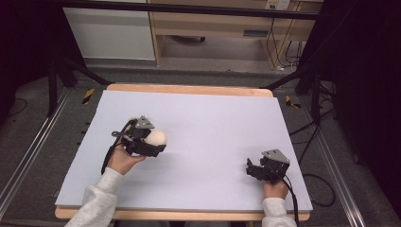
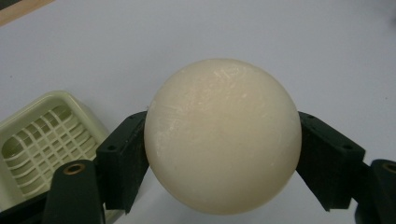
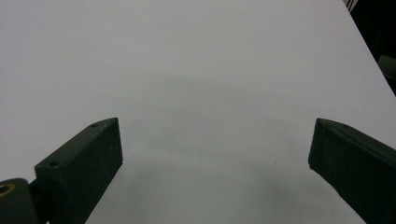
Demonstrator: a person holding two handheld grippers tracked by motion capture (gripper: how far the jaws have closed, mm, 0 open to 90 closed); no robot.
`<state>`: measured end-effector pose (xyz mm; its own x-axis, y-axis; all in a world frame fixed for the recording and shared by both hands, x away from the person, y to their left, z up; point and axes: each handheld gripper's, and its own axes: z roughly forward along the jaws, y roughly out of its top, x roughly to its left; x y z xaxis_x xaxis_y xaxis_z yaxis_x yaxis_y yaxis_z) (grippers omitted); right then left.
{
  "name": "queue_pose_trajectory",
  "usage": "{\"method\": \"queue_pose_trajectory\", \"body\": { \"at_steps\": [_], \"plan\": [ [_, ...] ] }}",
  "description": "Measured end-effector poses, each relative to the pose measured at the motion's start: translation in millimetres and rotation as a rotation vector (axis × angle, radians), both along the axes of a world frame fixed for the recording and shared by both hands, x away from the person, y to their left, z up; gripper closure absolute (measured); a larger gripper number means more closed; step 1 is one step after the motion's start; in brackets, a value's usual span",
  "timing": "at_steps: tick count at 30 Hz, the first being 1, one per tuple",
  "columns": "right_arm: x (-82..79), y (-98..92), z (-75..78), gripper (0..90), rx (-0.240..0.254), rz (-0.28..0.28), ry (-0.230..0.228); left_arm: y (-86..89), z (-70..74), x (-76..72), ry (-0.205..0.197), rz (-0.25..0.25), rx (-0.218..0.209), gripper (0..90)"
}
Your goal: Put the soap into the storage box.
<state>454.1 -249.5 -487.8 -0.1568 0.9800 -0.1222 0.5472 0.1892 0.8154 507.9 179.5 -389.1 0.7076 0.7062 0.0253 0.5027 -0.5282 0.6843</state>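
Now the left gripper [image 1: 156,142] clamps a cream ball [image 2: 222,135] beside a grid tray [image 2: 42,140]; the right gripper [image 3: 215,158] rests with jaws spread wide.

Pale slotted tray [image 2: 42,140] partly hidden, cropped

**Lighting and picture quality**

High view: the pale table top [image 1: 203,137] is evenly lit from above, with no glare. Surroundings fall off to near black at both sides (the corners hold almost no detail). Resolution is low and edges are soft; the table's sides splay outward toward the bottom. A faint shadow lies under the left gripper [image 1: 158,146] and the ball [image 1: 156,137].

Left gripper view: the ball [image 2: 222,135] is brightest on top and shades darker beneath, its surface slightly soft. The basket [image 2: 44,140] is soft too.

Right gripper view: dimmer and greyer. A broad, diffuse shadow spreads over the table top [image 3: 196,70] between the jaws, which are dark and blurred.
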Motion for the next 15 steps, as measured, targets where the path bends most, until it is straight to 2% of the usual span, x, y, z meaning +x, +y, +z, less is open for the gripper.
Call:
{"method": "queue_pose_trajectory", "body": {
  "at_steps": [6,10,12,15],
  "plan": [
    [0.0,0.2,-0.2,3.3,-0.007,0.000,-0.003,7.4,1.1,7.2,-0.001,0.032,0.010,24.3],
    [0.2,0.1,-0.3,3.3,-0.010,0.001,0.000,12.8,0.4,12.5,0.002,0.057,-0.003,24.3],
    [0.3,0.1,-0.3,3.3,-0.009,0.000,0.001,15.1,-0.6,15.2,0.007,0.065,0.008,24.3],
    [0.4,0.1,-0.3,3.3,-0.009,0.000,0.001,18.8,-2.6,18.8,0.012,0.086,0.002,24.2]
  ]
}}
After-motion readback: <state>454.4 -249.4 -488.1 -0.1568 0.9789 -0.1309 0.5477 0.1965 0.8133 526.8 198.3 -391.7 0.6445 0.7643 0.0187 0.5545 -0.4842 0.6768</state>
